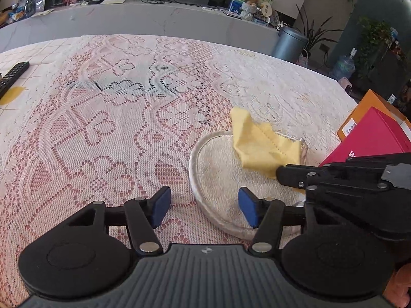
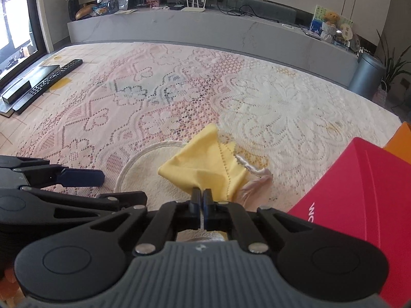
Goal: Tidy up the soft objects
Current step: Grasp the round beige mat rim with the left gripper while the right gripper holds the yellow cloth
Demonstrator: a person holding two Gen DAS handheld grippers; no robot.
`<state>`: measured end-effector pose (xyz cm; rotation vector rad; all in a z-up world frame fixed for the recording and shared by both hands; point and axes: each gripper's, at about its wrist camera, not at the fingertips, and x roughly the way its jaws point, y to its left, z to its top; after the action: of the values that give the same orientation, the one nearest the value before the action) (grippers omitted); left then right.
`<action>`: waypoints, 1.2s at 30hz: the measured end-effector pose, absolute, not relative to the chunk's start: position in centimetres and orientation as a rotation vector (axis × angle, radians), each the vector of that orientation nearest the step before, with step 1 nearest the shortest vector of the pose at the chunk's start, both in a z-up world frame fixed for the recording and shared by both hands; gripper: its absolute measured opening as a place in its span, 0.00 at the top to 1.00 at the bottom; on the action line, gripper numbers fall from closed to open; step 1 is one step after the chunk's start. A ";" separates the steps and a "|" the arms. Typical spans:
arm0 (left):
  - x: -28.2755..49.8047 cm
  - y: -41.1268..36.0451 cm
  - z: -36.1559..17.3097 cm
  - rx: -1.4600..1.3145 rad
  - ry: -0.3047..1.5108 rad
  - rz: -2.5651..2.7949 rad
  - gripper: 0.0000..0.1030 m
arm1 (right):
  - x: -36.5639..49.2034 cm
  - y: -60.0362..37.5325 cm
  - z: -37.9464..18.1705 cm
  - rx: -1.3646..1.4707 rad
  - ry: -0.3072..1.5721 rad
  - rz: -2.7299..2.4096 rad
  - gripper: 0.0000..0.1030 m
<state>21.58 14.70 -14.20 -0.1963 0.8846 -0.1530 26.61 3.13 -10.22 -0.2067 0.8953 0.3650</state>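
**Near right of the lace-covered table: yellow cloth pinched at its near edge**

On the near right part of the lace tablecloth [image 1: 128,128], a yellow cloth [image 2: 205,164] was found lying crumpled across the far right rim of a shallow, pale round tray [image 1: 203,154]. Its far corner was raised in a peak and hung out past the rim, towards the table.

The right gripper [image 2: 201,197] was recorded with its jaws pressed together on the cloth's near edge. A thin edge was probably chosen because a soft, flat item offers no other firm purchase.

The left gripper [image 1: 204,205] was seen with its blue pads [image 1: 161,206] spread apart and nothing between them, hovering over the tray's near left rim. It was judged to be kept ready there, either to steady the tray or to take a second corner.

A red box [image 2: 359,192] stood just right of the tray, with an orange box [image 1: 370,107] behind it. A remote control [image 2: 55,78] lay well apart at the far left.

A pinkish fabric piece [image 2: 257,182] was noted beside the cloth; its nature could not be determined.
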 end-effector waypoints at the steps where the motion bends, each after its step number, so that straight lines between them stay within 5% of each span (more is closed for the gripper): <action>1: 21.6 14.6 -14.2 -0.192 0.882 -0.158 0.43 | 26.8 3.0 -10.4 -0.195 0.905 0.368 1.00; 5: 21.7 14.2 -14.3 -0.183 0.874 -0.184 0.58 | 27.0 2.9 -10.7 -0.175 0.923 0.375 1.00; 24: 22.0 13.7 -14.5 -0.194 0.863 -0.220 0.77 | 27.6 2.6 -11.3 -0.100 0.965 0.396 1.00; 26: 22.0 13.8 -14.6 -0.205 0.860 -0.238 0.88 | 27.6 2.6 -11.3 -0.094 0.967 0.405 1.00; 36: 20.2 13.2 -11.6 -0.147 0.789 -0.174 0.90 | 26.4 2.4 -9.0 -0.080 0.914 0.422 1.00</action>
<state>20.23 13.24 -11.64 -0.1466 0.7895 -0.1738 26.39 2.40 -9.02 -0.0803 0.9138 0.4221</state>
